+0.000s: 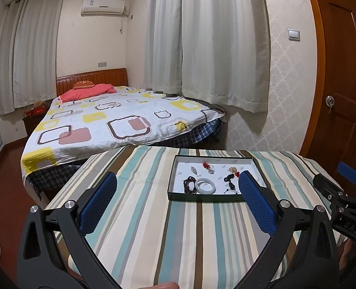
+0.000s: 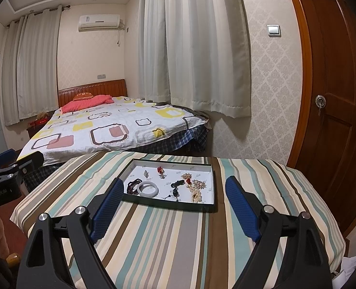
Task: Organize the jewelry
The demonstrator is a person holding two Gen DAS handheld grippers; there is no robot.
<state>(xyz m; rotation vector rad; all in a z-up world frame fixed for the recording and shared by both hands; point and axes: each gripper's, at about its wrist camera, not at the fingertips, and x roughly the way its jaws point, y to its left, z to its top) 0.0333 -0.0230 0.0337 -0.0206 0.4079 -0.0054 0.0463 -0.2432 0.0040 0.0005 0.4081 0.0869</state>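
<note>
Lower foreground, both views: the left gripper (image 1: 176,192) and the right gripper (image 2: 174,195) each hang over the striped counter (image 2: 168,240), blue pads spread wide with nothing between them. Centre of the right wrist view: a shallow dark-rimmed tray (image 2: 139,201) with a white floor lies flat on the counter and carries the jewelry. Along its near side a dark bead bracelet (image 2: 132,186) touches a white bangle (image 2: 148,189); to the right lie a black corded pendant (image 2: 176,185) and a heap of pale pearl pieces (image 2: 197,187); toward the far rim sit a small silver piece (image 2: 146,174) and a red ornament (image 2: 160,169). Middle distance, left of centre: a bed (image 2: 110,130) with a patterned cover and a pink pillow (image 2: 86,103). Background: pale curtains (image 2: 190,48), a wall air conditioner (image 2: 99,22) at upper left, a wooden door (image 2: 334,84) at right.
</note>
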